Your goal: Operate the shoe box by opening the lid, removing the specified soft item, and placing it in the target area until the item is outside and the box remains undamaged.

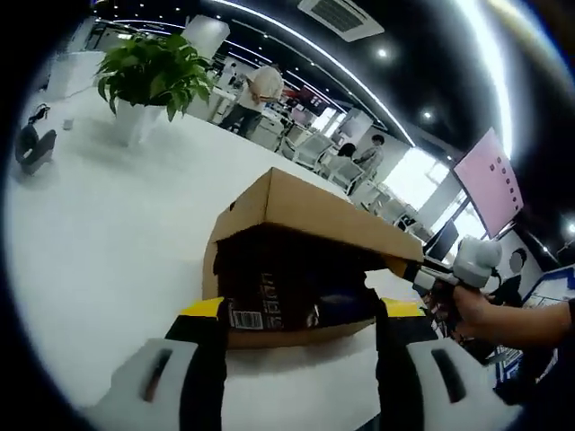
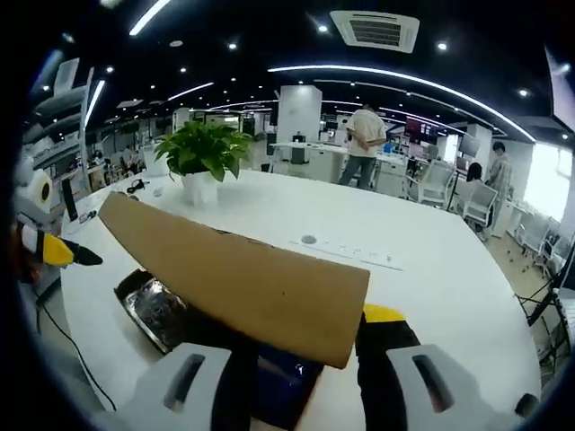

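Note:
The brown cardboard shoe box point(image 1: 269, 332) lies on the white table point(image 1: 108, 260) with its lid point(image 1: 314, 211) tilted up. A dark item and something blue point(image 1: 346, 305) show inside. My left gripper point(image 1: 303, 310) stands open just in front of the box, one jaw to each side of the opening. My right gripper point(image 1: 409, 269) touches the raised lid's right corner from below. In the right gripper view the lid point(image 2: 243, 283) lies across my open right gripper point(image 2: 305, 332), hiding its left jaw tip. Under it are a shiny dark wrapped item point(image 2: 157, 310) and a blue one point(image 2: 287, 382). The left gripper point(image 2: 54, 251) shows at left.
A potted plant point(image 1: 153, 72) point(image 2: 207, 148) stands far back on the table. A dark object point(image 1: 31, 144) lies at the table's far left. A flat strip point(image 2: 350, 251) lies beyond the box. People and chairs point(image 2: 440, 184) are behind the table.

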